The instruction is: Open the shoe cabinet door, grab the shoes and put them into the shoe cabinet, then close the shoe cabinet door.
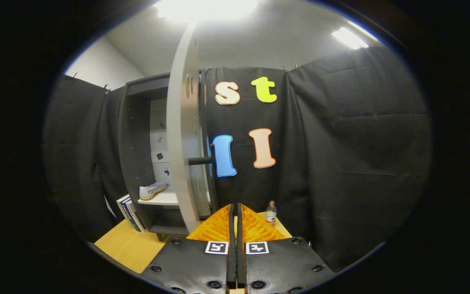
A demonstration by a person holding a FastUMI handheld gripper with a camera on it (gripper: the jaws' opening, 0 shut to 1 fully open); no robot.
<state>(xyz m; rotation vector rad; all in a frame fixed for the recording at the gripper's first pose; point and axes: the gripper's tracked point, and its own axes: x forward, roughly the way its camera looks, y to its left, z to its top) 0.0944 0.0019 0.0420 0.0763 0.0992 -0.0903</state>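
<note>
Two orange fingers (218, 226) of our gripper (235, 209) lie pressed together, tip to tip, with nothing between them. Just ahead of them and slightly left stands the cabinet's door (184, 143), swung open so that we see it nearly edge-on, pale grey, with a dark bar handle (202, 161) sticking out toward the right. The fingertips are near the door's lower edge; we cannot tell whether they touch it.

Beyond the door the dark cabinet (135, 143) stands open. On its white shelf (161, 199) we see one shoe (152, 190), white with a yellowish sole, lying on its sole near the shelf's front. A few books (128, 213) lean against the cabinet's left side, on the yellow table (125, 247).

Right of the fingertips, a small clear bottle (271, 213) with a red cap stands upright on the table, close to the black cloth (341, 155) behind it.
</note>
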